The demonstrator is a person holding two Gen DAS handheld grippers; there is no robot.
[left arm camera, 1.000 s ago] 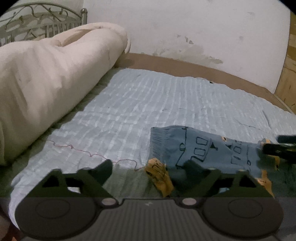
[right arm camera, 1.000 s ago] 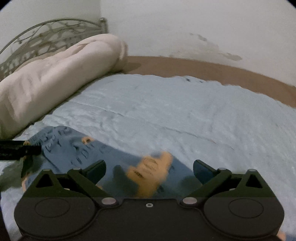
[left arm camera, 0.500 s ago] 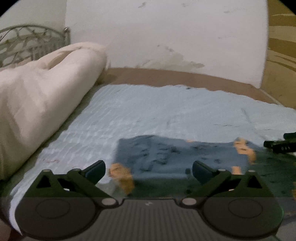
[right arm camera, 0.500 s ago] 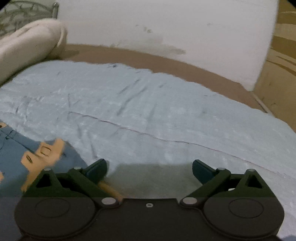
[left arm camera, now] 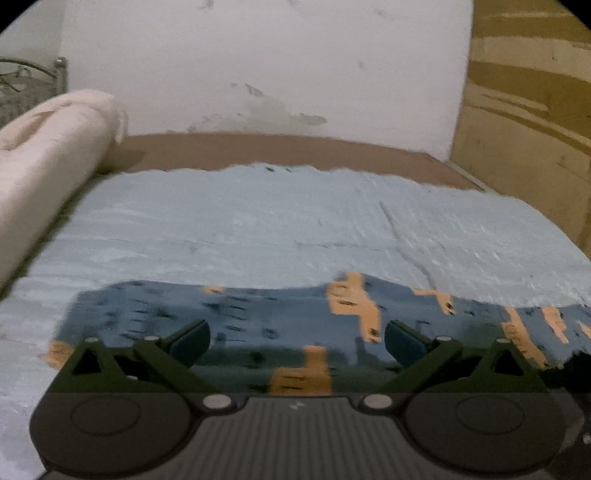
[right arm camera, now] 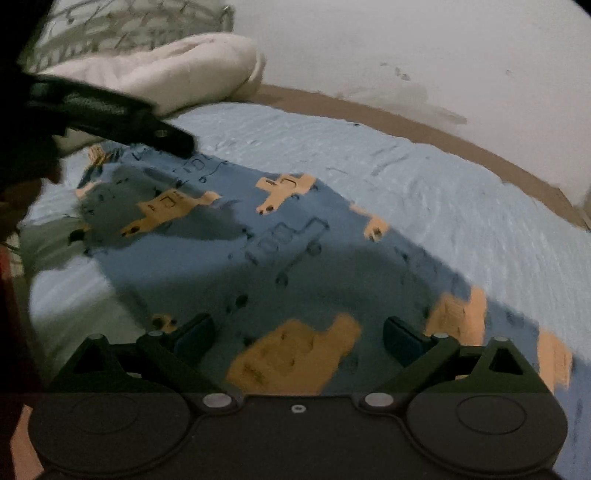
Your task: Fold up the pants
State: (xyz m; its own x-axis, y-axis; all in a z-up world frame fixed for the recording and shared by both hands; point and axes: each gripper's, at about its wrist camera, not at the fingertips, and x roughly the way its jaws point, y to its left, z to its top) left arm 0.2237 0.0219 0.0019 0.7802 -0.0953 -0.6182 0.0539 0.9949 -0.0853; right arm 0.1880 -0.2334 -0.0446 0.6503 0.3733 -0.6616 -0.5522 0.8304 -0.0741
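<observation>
Blue pants (left arm camera: 258,317) printed with orange vehicles lie flat on a light blue bedsheet (left arm camera: 277,229). In the left wrist view they stretch across the lower frame. My left gripper (left arm camera: 297,338) hovers over their near edge, open, with nothing between its pads. The right wrist view shows the pants (right arm camera: 295,258) running diagonally from upper left to lower right. My right gripper (right arm camera: 298,338) is open above the cloth, over an orange patch. The left gripper (right arm camera: 177,142) reaches in from the upper left there, over the pants' far end.
A rolled cream duvet (left arm camera: 48,147) lies along the left side of the bed, in front of a metal headboard (right arm camera: 122,26). A brown bed frame (left arm camera: 295,147) meets the white wall. A wooden panel (left arm camera: 528,110) stands at the right.
Both views have swung. The left gripper moved along the pants, which now span its view. The right gripper swung out over bare sheet, then back over the pants.
</observation>
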